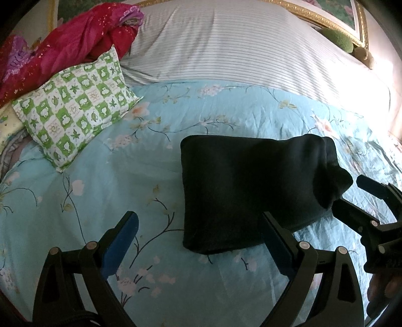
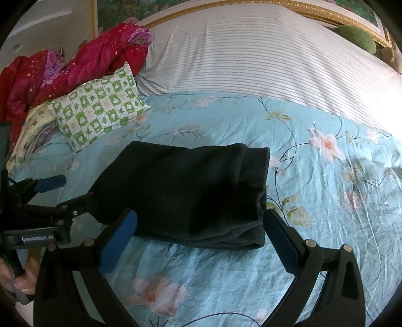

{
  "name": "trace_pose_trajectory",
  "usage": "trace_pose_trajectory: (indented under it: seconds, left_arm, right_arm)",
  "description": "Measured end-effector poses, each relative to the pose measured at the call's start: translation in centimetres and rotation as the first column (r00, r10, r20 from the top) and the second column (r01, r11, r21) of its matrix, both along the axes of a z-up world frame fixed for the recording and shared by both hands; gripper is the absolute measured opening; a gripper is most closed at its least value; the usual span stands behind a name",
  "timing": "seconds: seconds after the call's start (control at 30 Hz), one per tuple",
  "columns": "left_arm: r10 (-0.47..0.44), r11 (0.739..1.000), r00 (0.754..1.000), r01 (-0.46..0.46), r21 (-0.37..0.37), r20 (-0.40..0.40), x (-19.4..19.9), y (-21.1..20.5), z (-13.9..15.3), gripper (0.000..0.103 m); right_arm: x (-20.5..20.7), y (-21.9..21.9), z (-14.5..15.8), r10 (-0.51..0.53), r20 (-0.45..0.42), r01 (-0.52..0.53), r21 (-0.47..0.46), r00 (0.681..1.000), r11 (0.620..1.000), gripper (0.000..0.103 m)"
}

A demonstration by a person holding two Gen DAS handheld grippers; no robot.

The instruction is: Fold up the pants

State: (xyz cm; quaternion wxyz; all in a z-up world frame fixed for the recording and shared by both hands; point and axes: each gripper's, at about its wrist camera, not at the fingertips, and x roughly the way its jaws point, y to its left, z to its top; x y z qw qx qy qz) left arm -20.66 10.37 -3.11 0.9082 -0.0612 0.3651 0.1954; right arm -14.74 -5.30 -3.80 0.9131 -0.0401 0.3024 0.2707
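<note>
The dark pants (image 1: 251, 188) (image 2: 188, 186) lie folded into a compact rectangle on the light blue floral bedcover (image 1: 100, 188) (image 2: 326, 201). My left gripper (image 1: 199, 217) hovers open over the bundle's near edge, its blue pads on either side with nothing between them. My right gripper (image 2: 200, 213) is also open, straddling the near edge of the pants. In the left wrist view the right gripper (image 1: 349, 192) sits at the bundle's right end. In the right wrist view the left gripper (image 2: 75, 188) sits at its left end, one finger close to the cloth.
A green checked pillow (image 1: 75, 110) (image 2: 100, 108) and a red blanket (image 1: 62, 55) (image 2: 75, 63) lie far left. A striped white sheet (image 1: 238, 45) (image 2: 263, 55) covers the bed's far half. Behind it are a gold frame (image 1: 326, 17) and a green plush (image 1: 336, 37). A hand (image 2: 25, 276) holds the left gripper.
</note>
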Motion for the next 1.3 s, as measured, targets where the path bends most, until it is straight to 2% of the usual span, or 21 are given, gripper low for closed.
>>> trace_pose_trajectory:
  seconds: [1.3]
  left_arm:
    - [0.004,1.0,1.0,-0.004,-0.004,-0.001,0.32,0.02,0.51,0.095]
  right_arm:
    - [0.38,-0.36,0.49,-0.003,-0.008,0.003,0.012,1.0,1.0,0.1]
